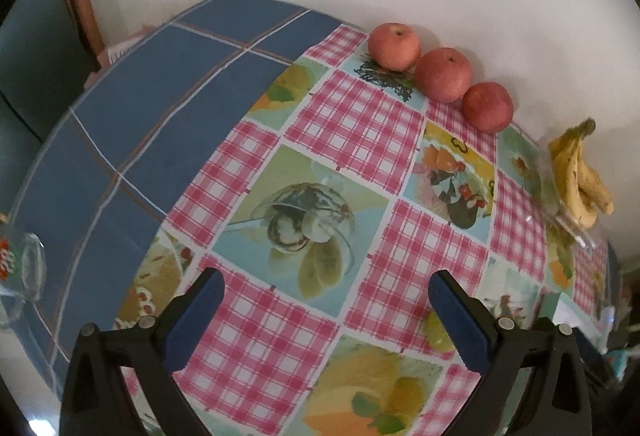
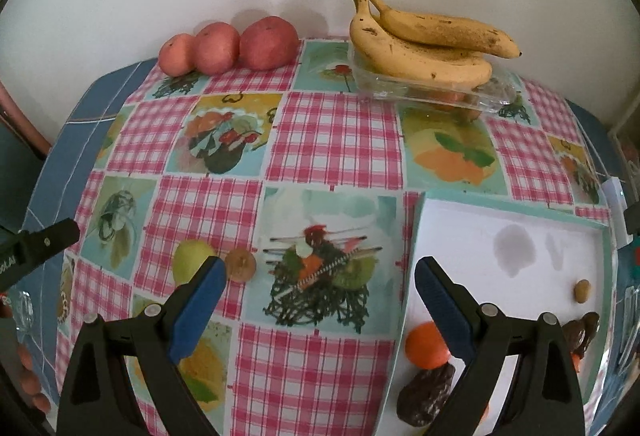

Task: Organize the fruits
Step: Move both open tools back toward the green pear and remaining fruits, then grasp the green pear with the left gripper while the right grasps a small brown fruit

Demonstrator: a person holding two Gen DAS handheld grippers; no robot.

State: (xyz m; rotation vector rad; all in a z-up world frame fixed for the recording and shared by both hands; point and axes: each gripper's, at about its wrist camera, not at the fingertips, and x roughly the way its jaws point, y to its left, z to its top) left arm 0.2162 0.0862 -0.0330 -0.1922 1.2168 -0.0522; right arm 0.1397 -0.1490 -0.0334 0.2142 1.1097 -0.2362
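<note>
Three red apples (image 1: 442, 74) (image 2: 218, 46) stand in a row against the back wall. A bunch of spotted bananas (image 2: 424, 44) (image 1: 576, 176) rests on a clear plastic container (image 2: 492, 98). A yellow-green fruit (image 2: 192, 260) (image 1: 434, 330) and a small brown fruit (image 2: 240, 264) lie on the checked cloth near the front. A white tray (image 2: 460, 224) holds an orange (image 2: 424, 344), dark dates (image 2: 428, 392) and a small nut (image 2: 582, 290). My left gripper (image 1: 326, 288) is open and holds nothing; one of its black fingers (image 2: 40, 242) shows at the left edge of the right wrist view. My right gripper (image 2: 320, 272) is open over the cloth, holding nothing.
A drinking glass (image 1: 20, 276) (image 2: 20, 308) stands on the blue cloth (image 1: 160, 108) at the table's left side. A white wall runs directly behind the apples and bananas. The tray lies at the front right corner.
</note>
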